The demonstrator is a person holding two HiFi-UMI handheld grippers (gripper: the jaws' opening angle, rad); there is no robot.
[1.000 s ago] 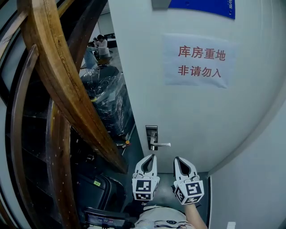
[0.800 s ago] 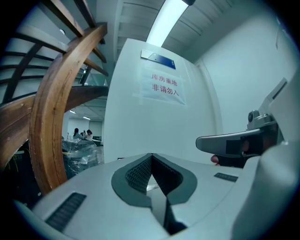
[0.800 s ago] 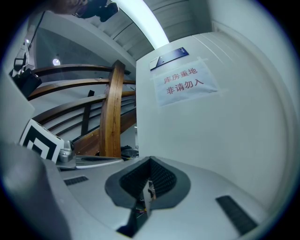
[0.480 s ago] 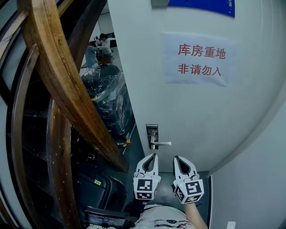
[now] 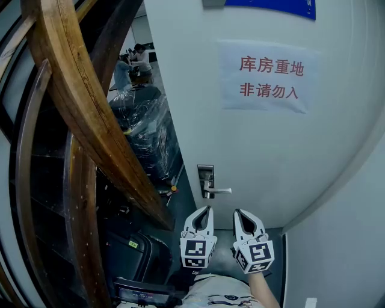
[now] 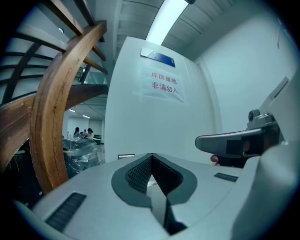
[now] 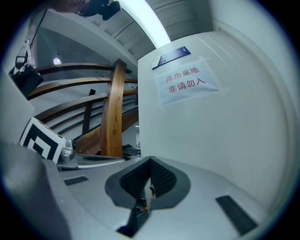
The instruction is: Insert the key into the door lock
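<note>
Door (image 5: 258,150): white, fills the right half of the head view; bears a paper notice (image 5: 264,75) printed with red characters and, above that, a blue plate (image 5: 271,7). Door lock (image 5: 206,178): metal plate near the left edge of the door, fitted with a lever handle (image 5: 219,191) pointing right; keyhole too small to make out. Left gripper (image 5: 204,212): sits just below the lock plate, aimed at the door and short of it; jaws pressed together at the tips, with nothing gripped between the ribbed pads (image 6: 138,173). Right gripper (image 5: 239,213): sits just beside the left one, below the free end of the lever handle, also aimed at the door and short of it; jaws pressed together on the key (image 7: 151,191), a small thin piece pinched deep between the pads and visible only as a sliver in the right gripper view. Key apart from the lock, not inserted. Left of the door: a curved wooden handrail (image 5: 78,102) running diagonally across the head view, plastic-wrapped goods (image 5: 141,132) behind it, and people (image 5: 141,60) far in the background.
</note>
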